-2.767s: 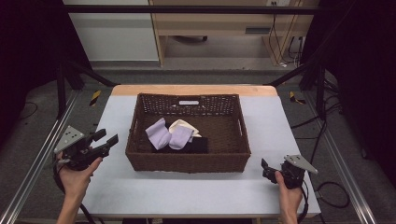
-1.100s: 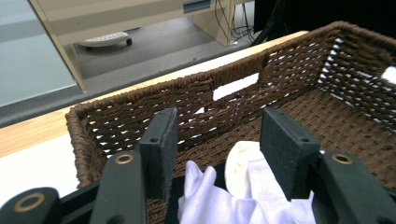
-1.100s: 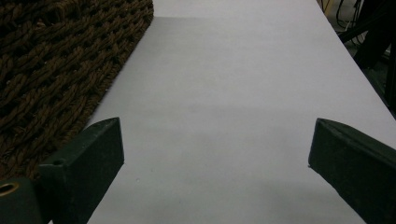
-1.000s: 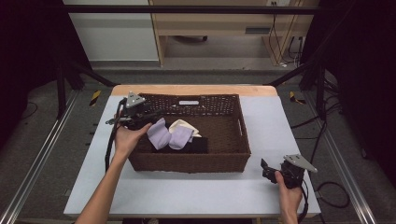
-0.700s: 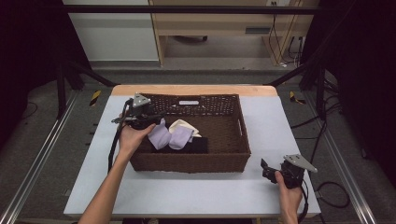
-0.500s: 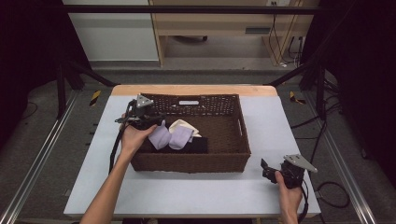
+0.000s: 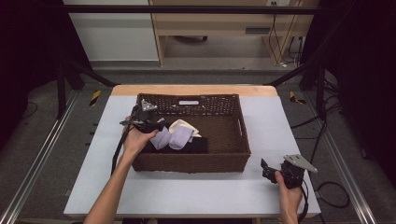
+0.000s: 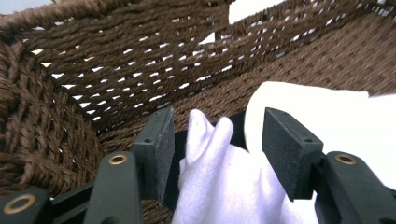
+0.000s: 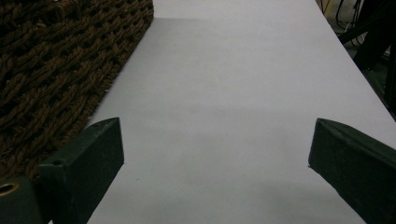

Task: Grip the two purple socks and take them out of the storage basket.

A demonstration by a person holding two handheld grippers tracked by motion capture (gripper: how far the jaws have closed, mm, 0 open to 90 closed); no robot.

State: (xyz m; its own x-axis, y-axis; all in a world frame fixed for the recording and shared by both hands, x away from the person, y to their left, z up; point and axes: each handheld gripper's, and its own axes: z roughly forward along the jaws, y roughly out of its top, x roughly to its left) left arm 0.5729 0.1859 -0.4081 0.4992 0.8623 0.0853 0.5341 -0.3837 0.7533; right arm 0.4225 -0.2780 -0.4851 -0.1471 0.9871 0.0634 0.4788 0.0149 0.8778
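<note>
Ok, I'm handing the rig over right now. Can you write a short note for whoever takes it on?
Left gripper: inside the wicker basket at its left end, jaws open and just been opening, astride a fold of the pale lilac cloth, pads not pressing.
Right gripper: open, held over the bare table right of the basket.
In the basket: lilac cloth, cream cloth, black cloth.
Done: nothing taken out of the basket.
Left: likely close on the lilac cloth and lift.

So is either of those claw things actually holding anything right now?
Not yet. The left gripper has been opening its jaws; a fold of the pale cloth sits between them, not pinched. The right gripper is open over the bare table.
</note>
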